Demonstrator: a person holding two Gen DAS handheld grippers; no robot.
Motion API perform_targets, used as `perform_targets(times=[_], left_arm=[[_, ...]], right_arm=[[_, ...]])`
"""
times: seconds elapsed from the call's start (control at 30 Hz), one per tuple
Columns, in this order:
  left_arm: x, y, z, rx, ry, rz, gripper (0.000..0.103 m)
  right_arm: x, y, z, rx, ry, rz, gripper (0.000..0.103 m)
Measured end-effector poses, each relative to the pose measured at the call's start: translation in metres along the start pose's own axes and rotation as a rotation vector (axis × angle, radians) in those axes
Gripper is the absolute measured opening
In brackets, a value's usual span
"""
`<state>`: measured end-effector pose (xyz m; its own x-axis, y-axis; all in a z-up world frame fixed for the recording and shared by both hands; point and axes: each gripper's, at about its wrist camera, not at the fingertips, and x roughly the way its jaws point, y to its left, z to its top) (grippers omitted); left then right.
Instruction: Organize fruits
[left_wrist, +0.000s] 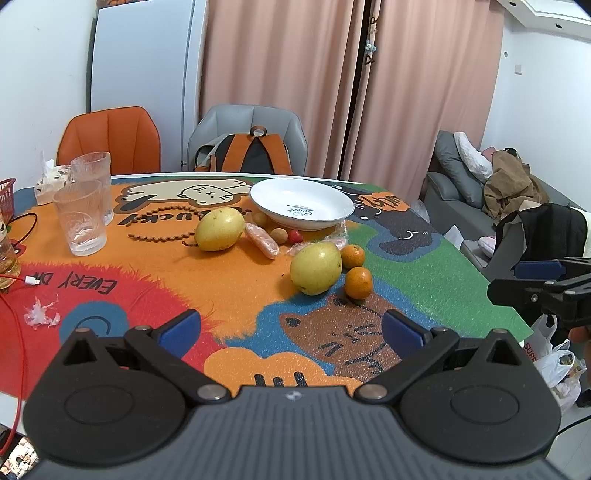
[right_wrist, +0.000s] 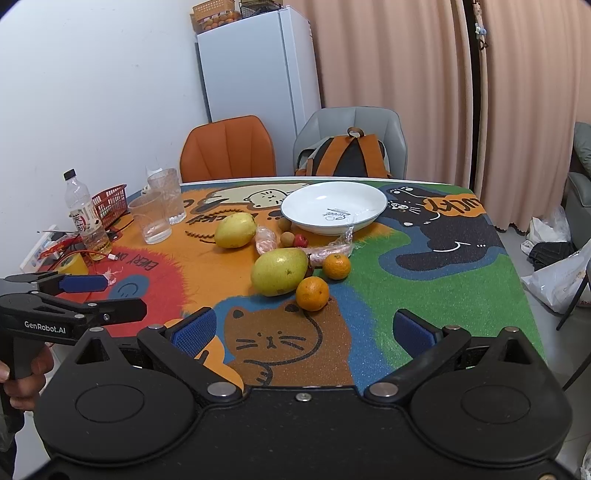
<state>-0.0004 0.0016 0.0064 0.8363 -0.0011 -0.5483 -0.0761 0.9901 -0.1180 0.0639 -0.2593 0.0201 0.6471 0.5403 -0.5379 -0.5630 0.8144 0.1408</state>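
Observation:
Two yellow-green mangoes lie on the cartoon tablecloth, one nearer and one farther left. Beside the near mango sit two small oranges. Two brown longans, a small red fruit and a pink wrapped snack lie in front of an empty white plate. My left gripper is open over the near table edge, short of the fruit. My right gripper hovers open to its right, holding nothing.
Two clear glasses stand at the left, with a bottle, a red basket, yellow tape and a red cable. An orange chair and a grey chair with a backpack face the far edge.

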Motion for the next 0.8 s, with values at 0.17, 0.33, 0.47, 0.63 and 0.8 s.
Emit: perform_targets(times=[0.17, 0.33, 0.47, 0.63, 0.8], left_arm=[[-0.0005, -0.0002, 0.0, 0.002, -0.001, 0.0, 0.103], [-0.0015, 0.0017, 0.0024, -0.003, -0.007, 0.001, 0.103], [-0.0022, 0.0034, 0.0029, -0.003, -0.011, 0.002, 0.103], [-0.0024, 0.0042, 0.0041, -0.004, -0.016, 0.004, 0.103], [-0.0011, 0.0048, 0.0036, -0.005, -0.013, 0.005, 0.103]], right_arm=[[0.0001, -0.0002, -0.0002, 0.001, 0.0, 0.0, 0.103], [0.0001, -0.0009, -0.0002, 0.001, 0.0, 0.0, 0.103], [-0.0007, -0.0016, 0.0, 0.001, -0.003, 0.003, 0.103], [-0.0005, -0.0014, 0.0006, -0.002, -0.001, -0.001, 0.103], [-0.0009, -0.0007, 0.0017, -0.005, -0.004, 0.002, 0.103]])
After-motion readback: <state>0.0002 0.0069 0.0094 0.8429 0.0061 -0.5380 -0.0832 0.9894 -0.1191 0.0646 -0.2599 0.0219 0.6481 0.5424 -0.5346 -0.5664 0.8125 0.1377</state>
